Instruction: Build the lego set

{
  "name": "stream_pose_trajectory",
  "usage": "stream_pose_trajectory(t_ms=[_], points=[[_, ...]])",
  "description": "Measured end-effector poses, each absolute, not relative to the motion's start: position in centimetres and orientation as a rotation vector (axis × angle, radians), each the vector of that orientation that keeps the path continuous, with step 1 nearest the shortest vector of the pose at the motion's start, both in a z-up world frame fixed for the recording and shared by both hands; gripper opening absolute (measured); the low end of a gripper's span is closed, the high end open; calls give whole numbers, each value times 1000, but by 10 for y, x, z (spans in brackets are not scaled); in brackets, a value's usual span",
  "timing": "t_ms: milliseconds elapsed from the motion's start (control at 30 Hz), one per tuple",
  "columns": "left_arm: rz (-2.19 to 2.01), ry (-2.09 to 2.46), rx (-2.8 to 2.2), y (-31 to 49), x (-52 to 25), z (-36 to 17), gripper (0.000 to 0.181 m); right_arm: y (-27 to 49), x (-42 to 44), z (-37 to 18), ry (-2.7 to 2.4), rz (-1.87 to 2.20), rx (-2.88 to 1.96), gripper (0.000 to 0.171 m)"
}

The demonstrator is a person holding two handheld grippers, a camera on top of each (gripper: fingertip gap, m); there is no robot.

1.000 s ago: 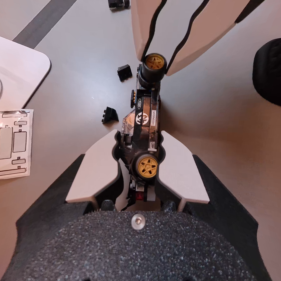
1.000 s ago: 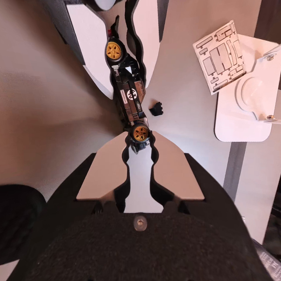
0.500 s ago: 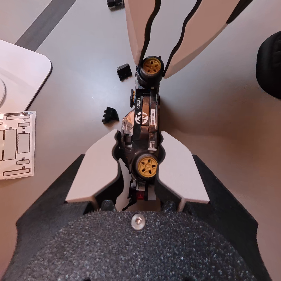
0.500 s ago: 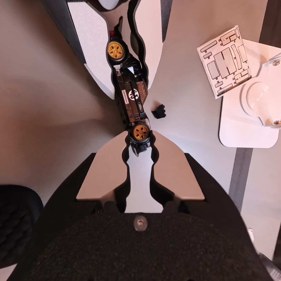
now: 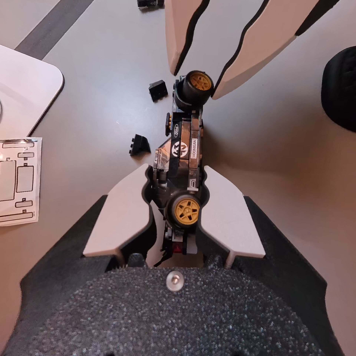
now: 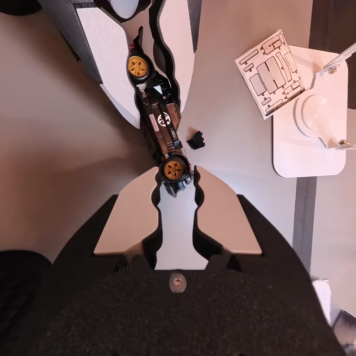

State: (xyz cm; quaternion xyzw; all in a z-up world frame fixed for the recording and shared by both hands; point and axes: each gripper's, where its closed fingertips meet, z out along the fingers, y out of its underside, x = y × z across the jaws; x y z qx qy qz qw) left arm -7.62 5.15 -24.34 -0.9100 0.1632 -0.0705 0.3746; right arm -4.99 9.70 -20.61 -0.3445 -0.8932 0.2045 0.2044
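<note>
Gripping the black lego car point(image 5: 183, 163) at its rear end, the left gripper point(image 5: 176, 173) has both fingers clamped on the body around the near gold-rimmed wheel point(image 5: 186, 211). Car sits on its side, held between the two grippers over the grey table point(image 5: 260, 173), nose pointing far. Right gripper point(image 6: 175, 169) comes in from the far side with jaws parted around the front wheel point(image 6: 173, 169); one fingertip looks to be touching the tyre, the other stands clear of it, though contact is hard to judge at this angle. Two loose black bricks lie on the table left of the car: a sloped brick point(image 5: 139, 144) near the middle, a second black brick point(image 5: 158, 90) farther off beside the front wheel. A sticker sheet point(image 5: 18, 180) lies at the left edge, just near of a white board point(image 5: 28, 86). A round black object point(image 5: 341, 90) sits at the right edge.
</note>
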Motion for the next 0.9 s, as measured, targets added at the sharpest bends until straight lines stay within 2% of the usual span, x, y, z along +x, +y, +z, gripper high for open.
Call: stream_pose_trajectory(t_ms=[167, 367, 900], points=[[-189, 409, -2331, 52, -77, -243, 47, 97, -52, -198, -2434, 499, -877, 27], [-192, 408, -2331, 52, -77, -243, 47, 91, -48, -203, -2444, 378, -728, 9], [-130, 457, -2341, 50, -75, -244, 47, 89, -45, -205, -2391, 562, -939, 10]])
